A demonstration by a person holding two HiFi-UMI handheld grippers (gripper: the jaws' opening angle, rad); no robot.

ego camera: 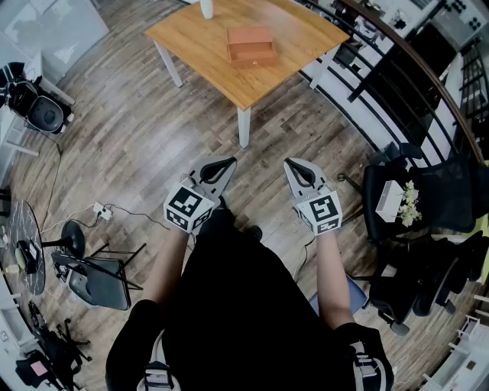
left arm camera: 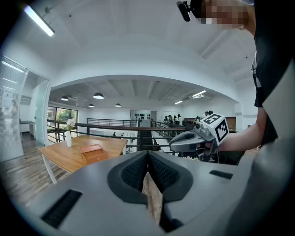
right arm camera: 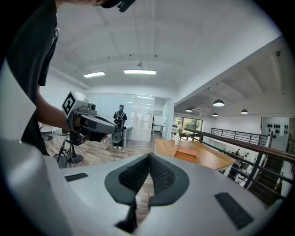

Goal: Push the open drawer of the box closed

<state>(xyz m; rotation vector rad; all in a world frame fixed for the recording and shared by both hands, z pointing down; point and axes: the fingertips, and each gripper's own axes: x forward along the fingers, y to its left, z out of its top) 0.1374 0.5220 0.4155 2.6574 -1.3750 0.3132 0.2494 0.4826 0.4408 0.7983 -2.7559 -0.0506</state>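
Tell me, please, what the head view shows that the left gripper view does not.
Only the head view: the power strip on the floor and the left gripper's own marker cube. Only the left gripper view: the ceiling lamps and distant people. Both: the wooden table, the brown box, the white vase, and the left tongs and right tongs, each shut and empty.

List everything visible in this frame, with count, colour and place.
Table: one, light wood, white legs, ahead of the person.
Box: one, reddish-brown, on the table; drawer looks pulled out.
Vase: one, white, table's far edge.
Office chairs: at least two, black, right.
Folding chair: one, dark grey, lower left.
Railing: one, dark, right.
Left gripper: one, grey, jaws together, empty.
Right gripper: one, grey, jaws together, empty.
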